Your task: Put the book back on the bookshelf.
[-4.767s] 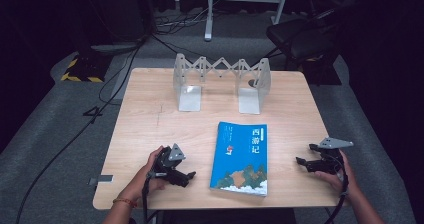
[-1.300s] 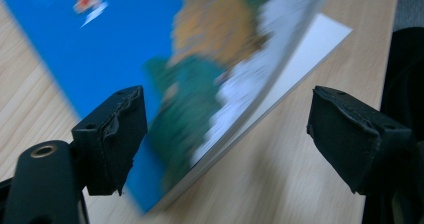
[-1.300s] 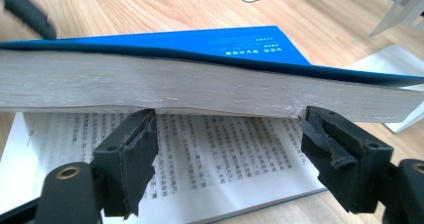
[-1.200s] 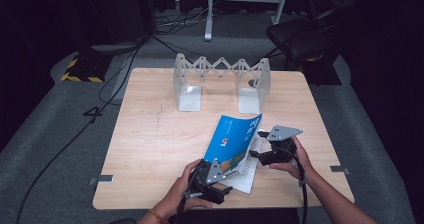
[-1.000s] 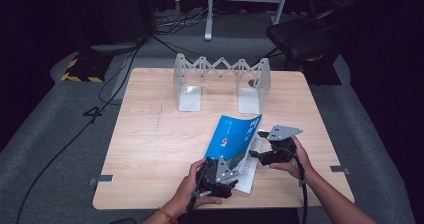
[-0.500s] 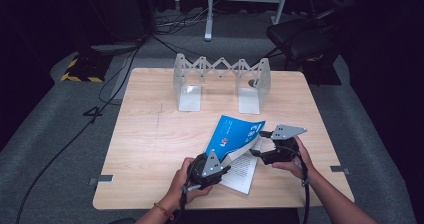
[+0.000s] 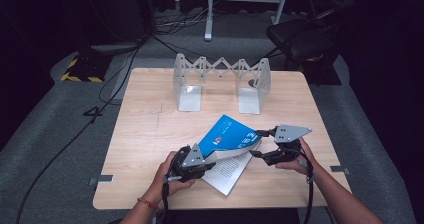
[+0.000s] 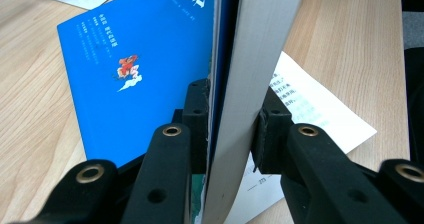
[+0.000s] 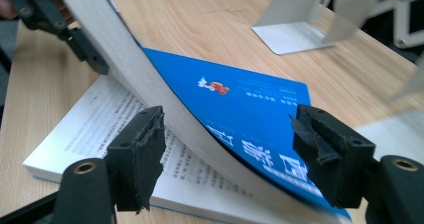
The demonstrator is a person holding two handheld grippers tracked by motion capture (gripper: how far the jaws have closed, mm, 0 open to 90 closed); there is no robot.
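A light wooden table (image 7: 150, 134) stands on a grey carpet floor (image 7: 45, 139). At the far side of the table stands a shiny metal book rack (image 7: 221, 79) with a zigzag middle and two flat feet. One foot (image 9: 295, 36) of it lies on the wood. Behind the table a black chair (image 7: 300, 36) stands at the right. Black cables (image 7: 165, 34) run across the floor. A strip of yellow and black tape (image 7: 75, 69) lies at the left.
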